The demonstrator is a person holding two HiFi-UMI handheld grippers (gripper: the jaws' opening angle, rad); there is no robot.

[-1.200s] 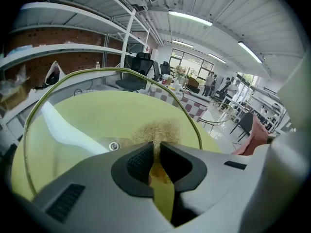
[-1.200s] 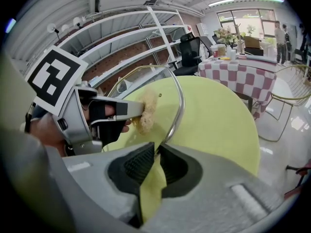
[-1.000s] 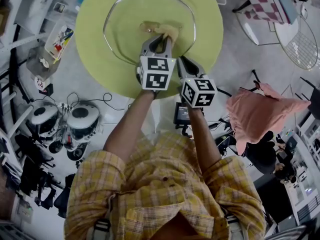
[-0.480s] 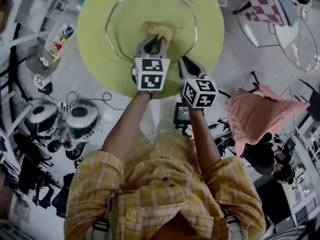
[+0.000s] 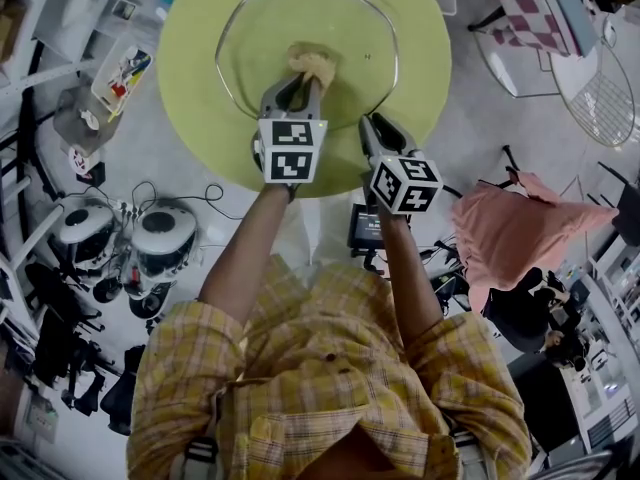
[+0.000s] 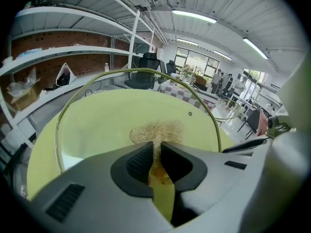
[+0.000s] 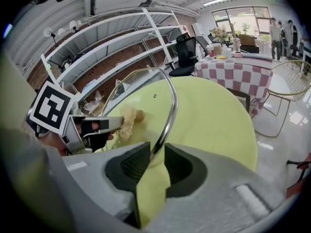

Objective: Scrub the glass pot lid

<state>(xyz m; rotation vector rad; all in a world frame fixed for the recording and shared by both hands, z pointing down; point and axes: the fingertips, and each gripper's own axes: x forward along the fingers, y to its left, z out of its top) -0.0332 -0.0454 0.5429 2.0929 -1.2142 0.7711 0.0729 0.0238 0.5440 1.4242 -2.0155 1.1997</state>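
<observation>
A glass pot lid with a metal rim lies on the round yellow-green table. My left gripper is shut on a tan fibrous scrubber and presses it onto the glass near the lid's middle. In the left gripper view the scrubber spreads out just beyond the jaws, on the lid. My right gripper is shut on the lid's near rim. In the right gripper view that rim runs between the jaws, and the scrubber shows to the left.
The table edge is close under both grippers. Two round white appliances and cables lie on the floor at left. A pink cloth hangs at right. A checked table and a wire chair stand at the upper right.
My left gripper has slid a little to the left across the glass with the scrubber in it. My right gripper has stayed on the rim, almost still.
</observation>
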